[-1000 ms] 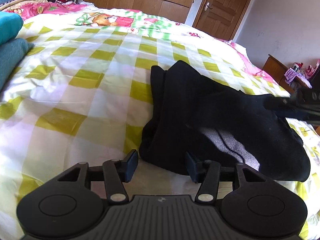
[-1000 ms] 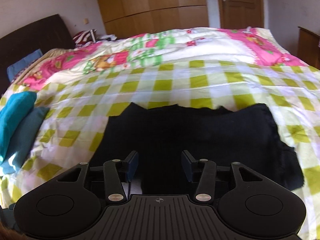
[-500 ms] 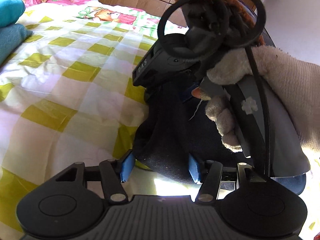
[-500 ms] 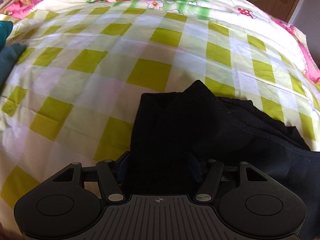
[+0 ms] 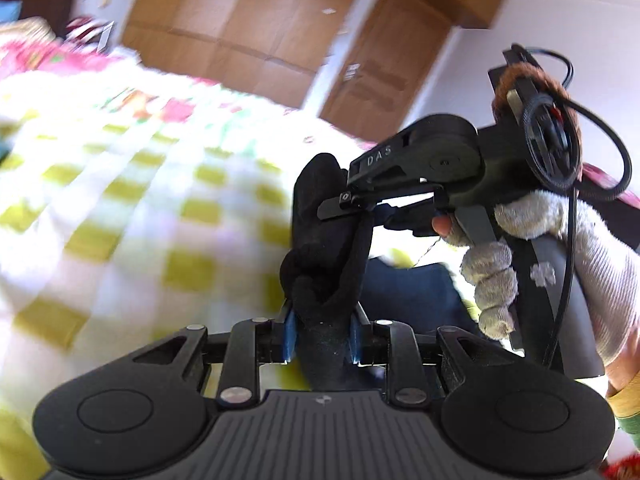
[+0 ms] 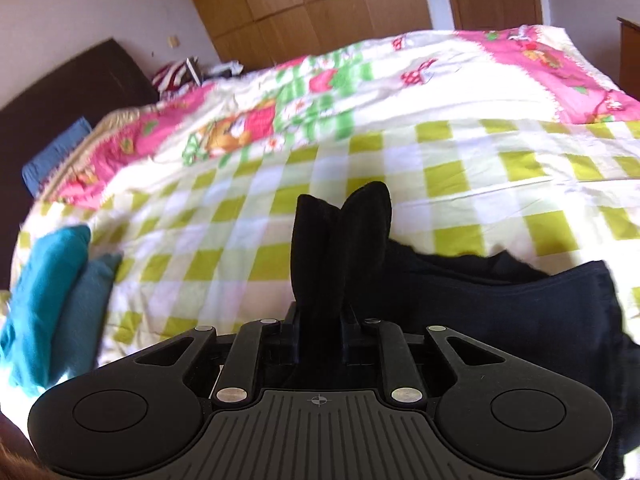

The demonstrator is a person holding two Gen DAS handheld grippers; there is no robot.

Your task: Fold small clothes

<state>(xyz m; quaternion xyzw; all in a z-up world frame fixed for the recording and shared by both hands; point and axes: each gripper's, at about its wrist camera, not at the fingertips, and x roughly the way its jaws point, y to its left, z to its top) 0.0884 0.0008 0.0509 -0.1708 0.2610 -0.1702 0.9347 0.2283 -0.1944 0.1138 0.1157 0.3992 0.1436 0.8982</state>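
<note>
teal cloths [image 6: 52, 300]: at the far left of our right wrist view we see two teal pieces lying side by side on the bed, well apart from the dark clothing.
checked bedspread [image 6: 460, 172]: we see green and white squares under everything, with a pink cartoon print farther back; it is blurred in our left wrist view [image 5: 132, 216].
left gripper [image 5: 322, 338]: we have its two fingers clenched on a bunch of the black garment, the blue pads [image 5: 289, 336] pressed against the cloth on either side.
black garment [image 5: 320, 248]: in the left wrist view it rises from between our left fingers as a twisted column up to the other tool; it is lifted off the bed here. in the right wrist view [image 6: 340, 248] a folded ridge of it stands straight up out of the fingers, and the rest trails to the right and lies on the bedspread.
right gripper [image 6: 320, 330]: we have its fingers closed tight on the black garment, cloth filling the gap between them; in the left wrist view [image 5: 348, 208] it comes in from the right and pinches the upper part of the cloth.
right hand [image 5: 520, 248]: we see a pale knitted glove wrapped around the handle of the right gripper, one bare fingertip showing at the trigger.
wardrobe [image 6: 304, 4]: wooden panels stand beyond the bed.
</note>
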